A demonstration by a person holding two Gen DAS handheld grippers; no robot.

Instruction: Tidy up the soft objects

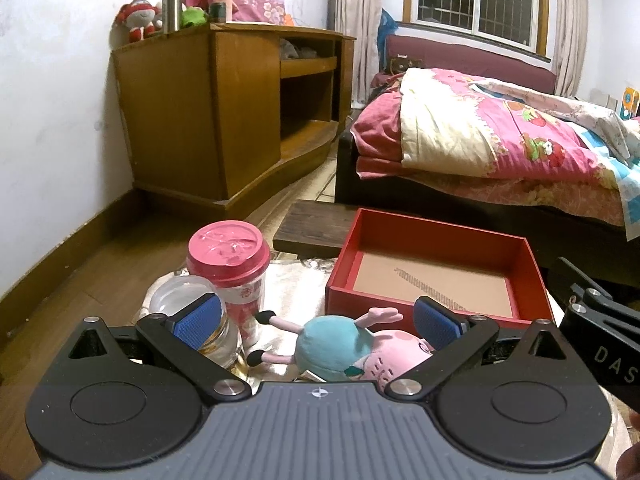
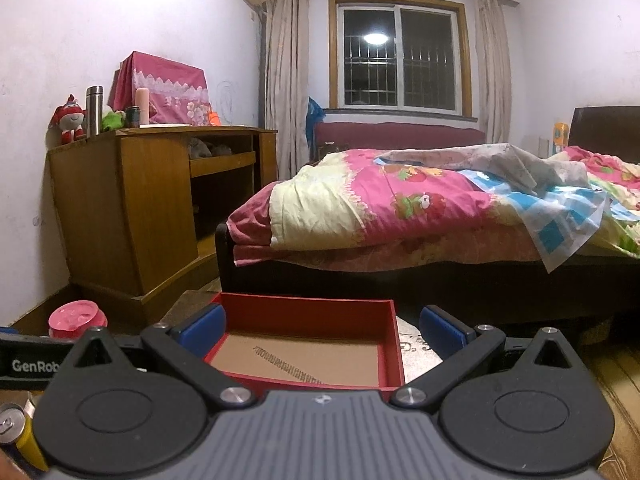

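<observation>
Left gripper (image 1: 316,322) standing wide open, gripping nothing, pink pig plush (image 1: 344,350) lying between its fingers, head partly hidden, red box (image 1: 432,268) just beyond, right gripper (image 2: 322,330) gaping empty, facing box, yellow can (image 2: 20,432) being cut off near left.

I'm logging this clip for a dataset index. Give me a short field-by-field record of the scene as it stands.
setting: bedroom floor beside a bed with a pink floral quilt
target: pink plush pig toy in a teal dress, lying on its side
container: open red cardboard box, no soft objects inside
clutter: pink-lidded plastic cup, clear glass jar, yellow metal can
left gripper: jaws open either side of the toy
right gripper: jaws open, holding nothing, facing the box
task state: toy not yet in box
</observation>
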